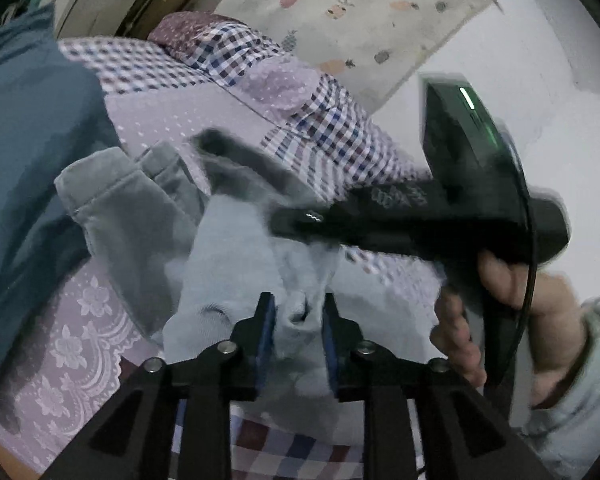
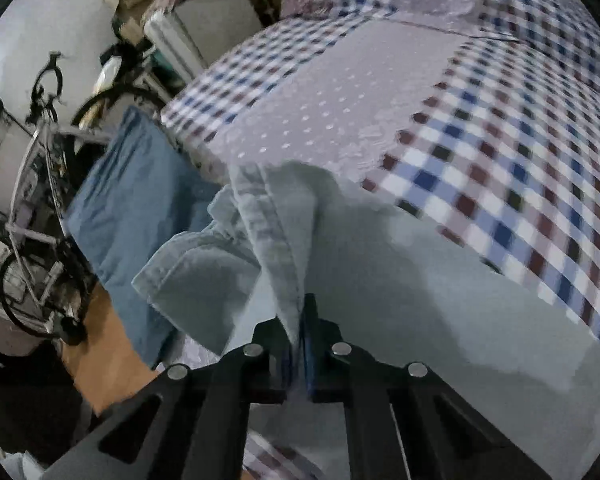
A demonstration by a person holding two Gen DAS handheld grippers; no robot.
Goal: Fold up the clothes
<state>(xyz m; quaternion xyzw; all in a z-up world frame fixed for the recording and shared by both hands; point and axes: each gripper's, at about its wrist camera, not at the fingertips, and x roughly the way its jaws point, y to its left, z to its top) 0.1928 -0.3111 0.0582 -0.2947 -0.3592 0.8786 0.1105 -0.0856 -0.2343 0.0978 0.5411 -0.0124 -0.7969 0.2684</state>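
A pale blue-grey garment (image 1: 236, 248) lies bunched on the checked and lilac bedcover (image 1: 204, 116). My left gripper (image 1: 299, 312) is shut on a bunched fold of it. The right gripper's black body (image 1: 420, 216) shows across the left wrist view, held by a hand (image 1: 496, 280), its tips at the garment. In the right wrist view my right gripper (image 2: 300, 320) is shut on the garment's seamed edge (image 2: 276, 232), which rises from the jaws. The rest of the garment (image 2: 400, 280) spreads over the bedcover (image 2: 480, 184).
A blue cloth (image 2: 136, 208) hangs at the bed's left side. A bicycle (image 2: 40, 184) stands on the wooden floor (image 2: 104, 364) beyond it. A fruit-print sheet (image 1: 364, 12) hangs on the white wall. Boxes and a cabinet (image 2: 204, 28) stand behind the bed.
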